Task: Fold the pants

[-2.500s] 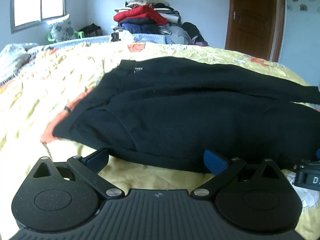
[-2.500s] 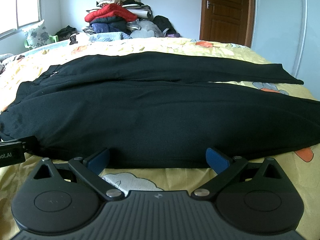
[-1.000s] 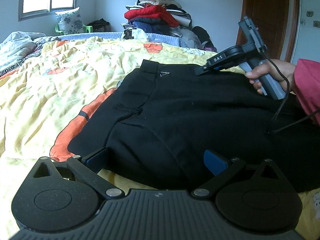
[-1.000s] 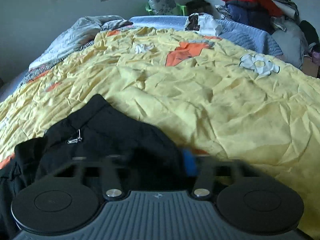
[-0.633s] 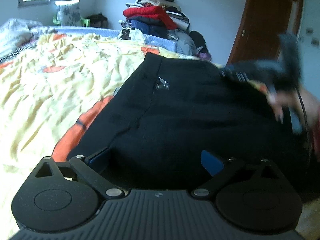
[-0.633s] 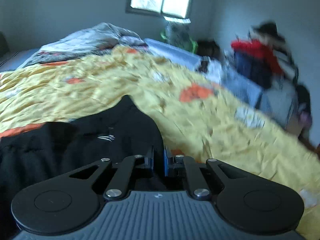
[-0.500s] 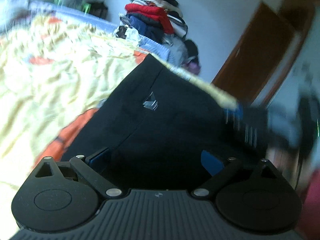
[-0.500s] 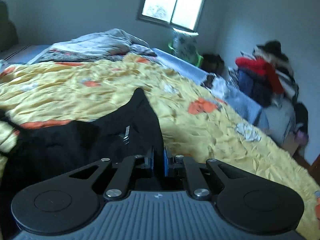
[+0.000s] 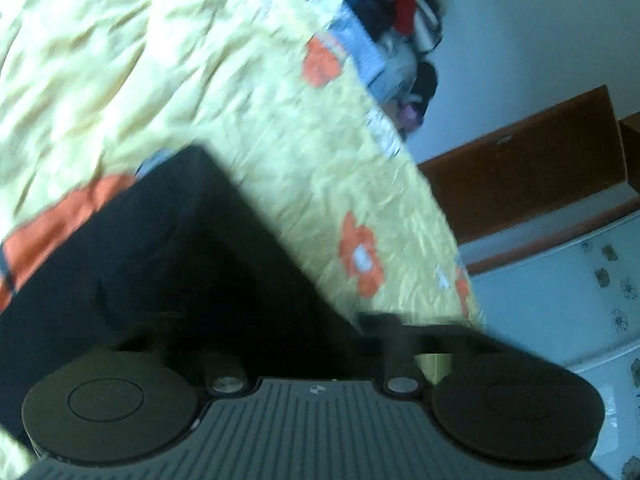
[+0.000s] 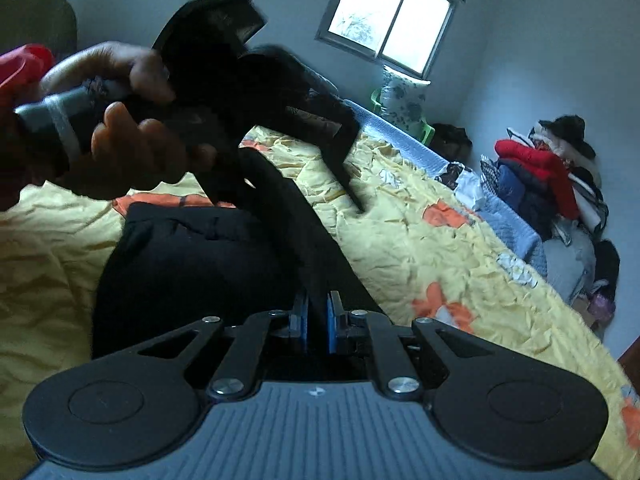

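Both hand-held grippers pinch black pants (image 10: pixel 224 256) over the bed (image 10: pixel 420 240).
Right hand-held gripper (image 10: pixel 318 318) clamps fabric; left hand-held gripper (image 9: pixel 312 344), blurred, has just been closing on cloth, its fingertips hidden.

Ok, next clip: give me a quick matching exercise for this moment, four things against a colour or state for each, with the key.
Things:
1. pants
2. bedspread
3. right gripper
4. jacket on the clothes pile

Colour or state:
A. red
B. yellow with orange flowers
C. shut on black fabric
D. black, partly lifted off the bed

Pairs: 1-D, 2-B, 3-C, 4-A
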The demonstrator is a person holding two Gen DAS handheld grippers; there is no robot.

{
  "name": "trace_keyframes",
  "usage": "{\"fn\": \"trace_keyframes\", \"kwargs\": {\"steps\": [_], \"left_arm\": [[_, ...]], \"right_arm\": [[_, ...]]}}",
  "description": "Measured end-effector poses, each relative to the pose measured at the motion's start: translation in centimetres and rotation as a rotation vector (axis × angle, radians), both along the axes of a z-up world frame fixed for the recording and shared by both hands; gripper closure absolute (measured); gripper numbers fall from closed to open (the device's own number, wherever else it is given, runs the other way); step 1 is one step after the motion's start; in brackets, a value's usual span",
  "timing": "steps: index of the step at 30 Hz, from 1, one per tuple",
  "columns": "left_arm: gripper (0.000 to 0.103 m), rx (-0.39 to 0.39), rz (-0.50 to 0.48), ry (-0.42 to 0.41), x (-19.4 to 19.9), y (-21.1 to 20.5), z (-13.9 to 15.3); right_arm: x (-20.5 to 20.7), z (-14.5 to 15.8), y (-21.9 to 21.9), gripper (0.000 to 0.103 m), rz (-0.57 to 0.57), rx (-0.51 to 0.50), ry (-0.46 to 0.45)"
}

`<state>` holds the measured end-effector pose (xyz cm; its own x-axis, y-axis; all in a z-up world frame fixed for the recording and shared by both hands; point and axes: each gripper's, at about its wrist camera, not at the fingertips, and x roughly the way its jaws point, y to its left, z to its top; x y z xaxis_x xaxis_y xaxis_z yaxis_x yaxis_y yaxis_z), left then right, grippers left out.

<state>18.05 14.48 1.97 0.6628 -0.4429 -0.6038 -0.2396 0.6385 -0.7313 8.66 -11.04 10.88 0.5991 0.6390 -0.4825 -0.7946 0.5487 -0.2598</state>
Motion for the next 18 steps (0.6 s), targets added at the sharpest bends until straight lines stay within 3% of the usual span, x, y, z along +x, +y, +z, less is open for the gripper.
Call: {"fn": "trace_keyframes", "kwargs": {"steps": [2,9,18], "left_arm": [[0.096,-0.003,-0.002,-0.013,-1.6,0.3,-0.4],[0.096,0.123,-0.064,-0.072,-8.1,1.3,0.3],[0.094,0.254,-0.085,-0.069,-11.6,1.2,-0.9]], "right_arm": [[-0.4,-0.1,-0.2,0.094,-0.008,0.019,0.014],[-5.0,0.2,0.1,0.094,0.061,0.083,0.110],[-7.8,-1.3,1.5,0.094,0.070,0.101,0.230]]}}
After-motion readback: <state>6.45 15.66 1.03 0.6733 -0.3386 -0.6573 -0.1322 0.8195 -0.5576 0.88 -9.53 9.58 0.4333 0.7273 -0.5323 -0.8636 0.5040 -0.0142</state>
